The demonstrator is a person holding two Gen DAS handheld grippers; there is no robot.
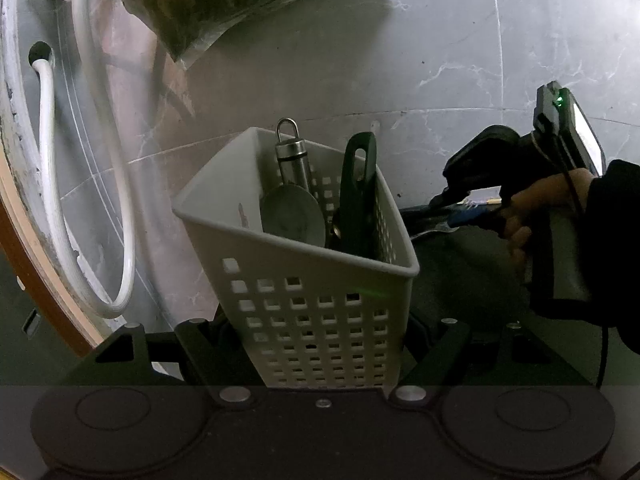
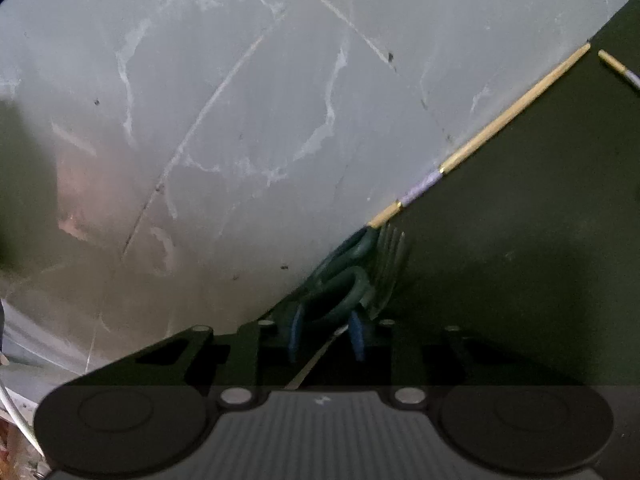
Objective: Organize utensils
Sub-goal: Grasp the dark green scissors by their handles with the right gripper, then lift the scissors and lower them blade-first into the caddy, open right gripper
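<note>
My left gripper (image 1: 316, 344) is shut on a white perforated basket (image 1: 320, 300) and holds it tilted. In the basket stand a steel utensil with a ring on its handle (image 1: 292, 160), a round steel spoon bowl (image 1: 292, 216) and a dark green handle (image 1: 358, 196). My right gripper (image 2: 326, 336), seen at the right of the left wrist view (image 1: 464, 200), has blue pads (image 2: 357, 334) that sit around a dark green looped handle (image 2: 340, 284) lying on the dark counter. A steel fork (image 2: 390, 264) lies beside it. A wooden chopstick with a lilac band (image 2: 480, 132) lies along the wall.
A grey marble tiled wall (image 2: 240, 100) stands behind the dark counter (image 2: 520, 260). A second chopstick (image 2: 620, 68) lies at the far right. White hoses (image 1: 120, 200) and a plastic bag of greens (image 1: 224, 0) hang at the upper left.
</note>
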